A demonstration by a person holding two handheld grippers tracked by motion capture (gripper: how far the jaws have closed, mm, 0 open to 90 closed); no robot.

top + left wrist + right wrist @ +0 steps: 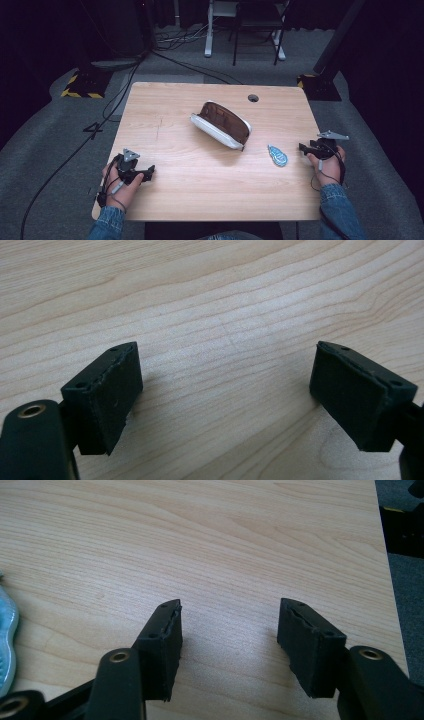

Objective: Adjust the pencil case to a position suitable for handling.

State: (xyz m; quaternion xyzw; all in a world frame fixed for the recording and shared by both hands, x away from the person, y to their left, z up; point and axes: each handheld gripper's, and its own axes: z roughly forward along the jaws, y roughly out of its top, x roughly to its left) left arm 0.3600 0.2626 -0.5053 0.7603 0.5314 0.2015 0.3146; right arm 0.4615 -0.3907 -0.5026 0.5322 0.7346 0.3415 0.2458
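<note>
Start posture, before any contact. The left hand-held gripper [148,172] rests at about 8 o'clock on the wooden counter [175,190], its jaws spread wide with bare wood between them in the left gripper view [225,390]. The right hand-held gripper [303,148] sits at the counter's edge at about 3 o'clock, jaws likewise apart and empty [229,645]. An open pencil case [221,125], white outside with a brown lining, lies tilted near the centre, its mouth facing 1 o'clock. A small pale-blue item [277,155] lies flat at about 4 o'clock from the case, just beside the right gripper; its edge enters the right gripper view [6,640]. Judged step: approach not yet begun. The likely next move is a short reach by the right gripper toward 9 o'clock, jaws lowered low over the thin item, while the left gripper moves toward 2 o'clock to steady the case.
</note>
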